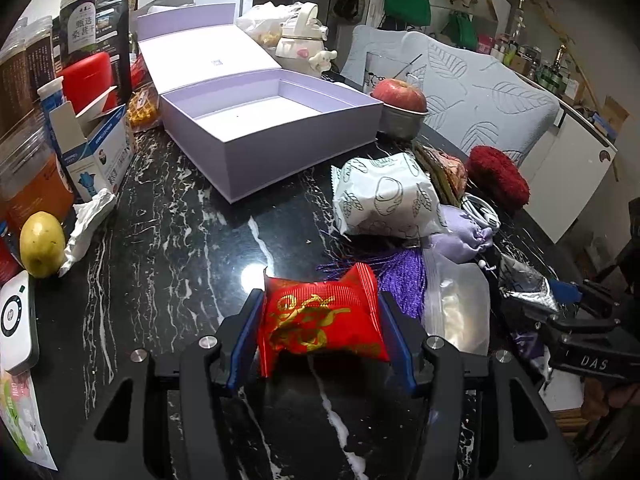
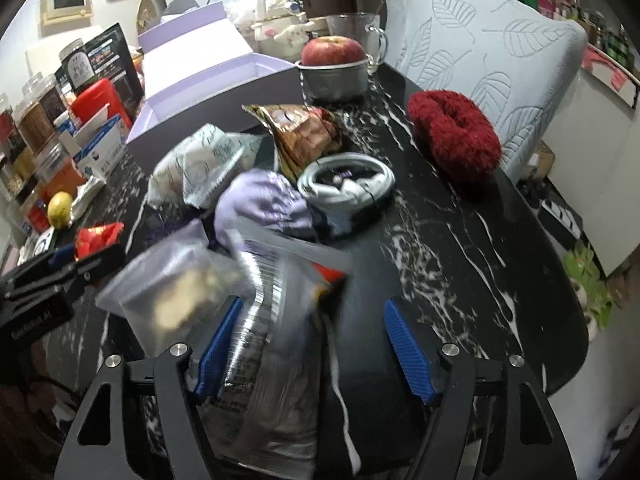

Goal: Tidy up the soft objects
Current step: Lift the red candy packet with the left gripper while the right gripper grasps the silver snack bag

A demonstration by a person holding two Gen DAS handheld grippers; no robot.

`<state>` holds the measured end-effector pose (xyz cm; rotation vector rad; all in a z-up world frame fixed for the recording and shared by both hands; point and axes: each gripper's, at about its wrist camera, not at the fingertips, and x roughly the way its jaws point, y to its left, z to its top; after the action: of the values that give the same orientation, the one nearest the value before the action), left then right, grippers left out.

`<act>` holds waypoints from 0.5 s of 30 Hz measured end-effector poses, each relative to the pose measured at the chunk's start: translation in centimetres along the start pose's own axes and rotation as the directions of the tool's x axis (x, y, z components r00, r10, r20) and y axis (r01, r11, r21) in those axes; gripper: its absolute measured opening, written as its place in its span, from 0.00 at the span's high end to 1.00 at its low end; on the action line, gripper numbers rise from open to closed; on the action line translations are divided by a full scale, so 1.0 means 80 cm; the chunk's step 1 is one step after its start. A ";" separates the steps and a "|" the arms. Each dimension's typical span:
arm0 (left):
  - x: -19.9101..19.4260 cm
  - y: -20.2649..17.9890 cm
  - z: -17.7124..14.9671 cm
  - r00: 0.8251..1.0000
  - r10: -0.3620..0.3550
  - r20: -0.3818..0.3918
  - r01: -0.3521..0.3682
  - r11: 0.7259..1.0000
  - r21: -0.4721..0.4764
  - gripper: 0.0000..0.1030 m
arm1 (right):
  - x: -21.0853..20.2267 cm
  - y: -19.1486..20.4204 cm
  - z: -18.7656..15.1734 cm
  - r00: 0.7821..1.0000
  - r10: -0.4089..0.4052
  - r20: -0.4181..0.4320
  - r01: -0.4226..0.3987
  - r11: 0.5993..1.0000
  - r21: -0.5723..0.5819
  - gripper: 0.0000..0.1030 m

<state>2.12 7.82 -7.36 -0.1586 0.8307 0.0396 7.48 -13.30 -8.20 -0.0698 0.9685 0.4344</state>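
Note:
My left gripper [image 1: 320, 320] is shut on a red and gold soft packet [image 1: 320, 320] just above the black marble table [image 1: 180, 240]. An open lilac box [image 1: 272, 128] stands beyond it, empty. My right gripper [image 2: 316, 344] is open, with a silver foil packet [image 2: 272, 360] lying blurred between its fingers, against the left one. Ahead lie a clear zip bag [image 2: 168, 280], a lilac pouch [image 2: 260, 208], a white printed packet [image 1: 384, 200], a brown snack packet [image 2: 304, 132] and a red fuzzy scrunchie [image 2: 456, 140].
A coiled white cable [image 2: 348, 184] lies by the pouch. An apple in a metal tin [image 2: 334, 68] stands behind the pile. Jars, cartons, a yellow fruit [image 1: 42, 244] and a crumpled tissue crowd the left edge. A cushioned chair [image 2: 500, 52] stands at the right.

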 end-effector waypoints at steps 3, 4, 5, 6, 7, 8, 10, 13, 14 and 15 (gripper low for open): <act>-0.001 -0.003 -0.001 1.000 -0.004 -0.003 0.005 1.000 0.005 0.46 | -0.003 -0.001 -0.010 0.999 -0.038 0.004 0.038 0.999 -0.031 0.29; -0.001 -0.005 -0.002 1.000 -0.005 -0.004 0.005 1.000 0.008 0.46 | -0.003 -0.001 -0.012 0.999 -0.049 0.005 0.049 0.998 -0.042 0.29; -0.001 -0.006 -0.002 1.000 -0.005 -0.004 0.005 1.000 0.010 0.46 | -0.004 -0.001 -0.015 0.998 -0.057 0.006 0.057 0.997 -0.054 0.29; -0.002 -0.007 -0.003 1.000 -0.005 -0.004 0.005 1.000 0.011 0.46 | -0.006 -0.001 -0.018 0.998 -0.059 0.007 0.059 0.996 -0.060 0.29; -0.002 -0.008 -0.003 1.000 -0.006 -0.005 0.006 1.000 0.012 0.46 | -0.007 -0.002 -0.020 0.998 -0.058 0.007 0.058 0.996 -0.062 0.29; -0.003 -0.009 -0.003 1.000 -0.007 -0.006 0.007 1.000 0.012 0.46 | -0.008 -0.003 -0.022 0.998 -0.059 0.006 0.059 0.996 -0.066 0.29; -0.004 -0.010 -0.004 1.000 -0.009 -0.005 0.009 1.000 0.011 0.46 | -0.011 -0.002 -0.025 0.998 -0.065 0.011 0.066 0.994 -0.084 0.45; -0.008 -0.012 -0.006 1.000 0.000 0.001 0.000 1.000 0.015 0.46 | -0.015 0.002 -0.029 0.996 -0.084 0.019 0.085 0.990 -0.114 0.68; -0.010 -0.012 -0.007 1.000 0.002 0.003 -0.002 1.000 0.017 0.46 | -0.016 0.003 -0.030 0.997 -0.076 0.027 0.079 0.988 -0.130 0.68; -0.012 -0.013 -0.008 1.000 0.004 0.005 -0.004 1.000 0.017 0.46 | -0.017 0.004 -0.032 0.997 -0.068 0.033 0.072 0.988 -0.140 0.69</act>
<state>1.14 6.72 -6.94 -0.1409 0.8263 0.0363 4.69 -14.09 -8.53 -0.2246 0.9038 0.4379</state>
